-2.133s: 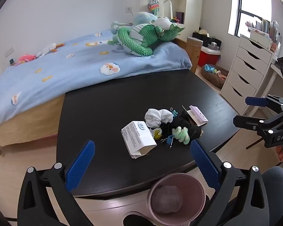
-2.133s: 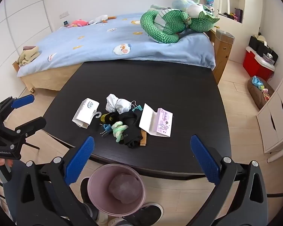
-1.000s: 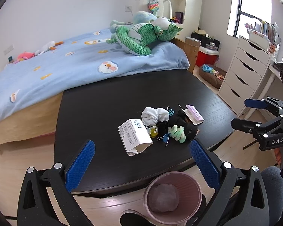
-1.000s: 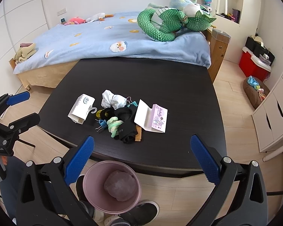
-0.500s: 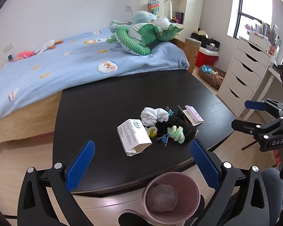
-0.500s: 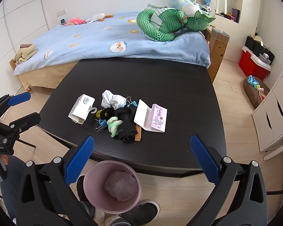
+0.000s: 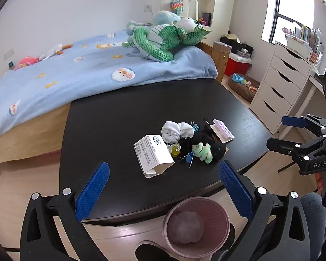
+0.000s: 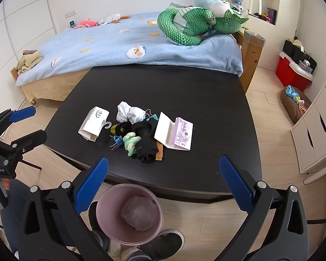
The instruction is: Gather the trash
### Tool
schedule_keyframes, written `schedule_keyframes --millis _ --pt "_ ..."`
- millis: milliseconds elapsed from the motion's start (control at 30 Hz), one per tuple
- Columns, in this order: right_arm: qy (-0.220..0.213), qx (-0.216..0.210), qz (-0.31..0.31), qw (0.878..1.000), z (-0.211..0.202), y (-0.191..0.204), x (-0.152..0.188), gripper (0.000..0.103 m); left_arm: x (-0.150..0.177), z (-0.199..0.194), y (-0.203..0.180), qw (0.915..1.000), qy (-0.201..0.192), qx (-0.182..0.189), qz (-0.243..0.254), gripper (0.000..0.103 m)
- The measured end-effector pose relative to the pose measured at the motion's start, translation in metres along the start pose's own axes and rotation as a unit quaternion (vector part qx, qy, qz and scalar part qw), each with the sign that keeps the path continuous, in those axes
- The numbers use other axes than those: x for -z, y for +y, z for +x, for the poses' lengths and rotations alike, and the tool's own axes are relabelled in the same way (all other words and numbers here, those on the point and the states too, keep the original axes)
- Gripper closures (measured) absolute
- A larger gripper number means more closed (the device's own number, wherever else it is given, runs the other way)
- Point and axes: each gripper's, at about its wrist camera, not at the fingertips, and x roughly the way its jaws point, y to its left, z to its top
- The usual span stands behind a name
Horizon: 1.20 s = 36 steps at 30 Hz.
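A small heap lies on the black table [image 8: 184, 91]: a white paper box [image 7: 153, 155] [image 8: 94, 122], a white crumpled sock [image 8: 130, 114], a green knotted sock [image 8: 131, 142], black cloth [image 8: 146, 149], blue binder clips [image 8: 117, 140] and an open purple-and-white card box [image 8: 175, 133]. Below the table's near edge stands a pink trash bin [image 8: 130, 214] [image 7: 196, 225] with a crumpled wad inside. My left gripper [image 7: 163, 187] hovers open near the table's front edge. My right gripper [image 8: 163, 184] is open above the bin. Neither holds anything.
A bed [image 8: 123, 41] with a blue blanket and a green dragon plush [image 8: 195, 25] stands behind the table. A white drawer unit [image 7: 282, 87] and a red box [image 8: 293, 71] are at the right. A person's shoes [image 8: 154, 249] rest by the bin.
Both grippers drifted back slightly from the table, so the heap sits a little farther away. Both stayed open and nothing on the table moved.
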Motion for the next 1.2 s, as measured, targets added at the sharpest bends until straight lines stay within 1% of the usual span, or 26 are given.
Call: schedule_keyframes --millis 400,700,833,1000,1200 --pt "0.004 -0.001 0.0 1.0 0.004 0.0 0.001 0.003 0.001 0.003 0.003 1.0 0.004 0.001 -0.005 0.006" --pt "0.008 -0.003 0.0 1.0 0.008 0.001 0.002 0.003 -0.008 0.011 0.009 0.9998 0.014 0.004 -0.011 0.006" --pt "0.01 -0.004 0.001 1.0 0.01 0.0 0.002 0.003 -0.017 0.02 0.014 0.9991 0.032 0.013 -0.024 0.006" --pt "0.013 -0.006 0.002 1.0 0.012 0.0 0.002 0.003 -0.031 0.036 0.019 0.9975 0.057 0.015 -0.039 0.006" --pt "0.014 -0.007 0.002 1.0 0.011 0.001 0.001 0.003 -0.043 0.063 0.03 0.9925 0.101 0.02 -0.067 0.006"
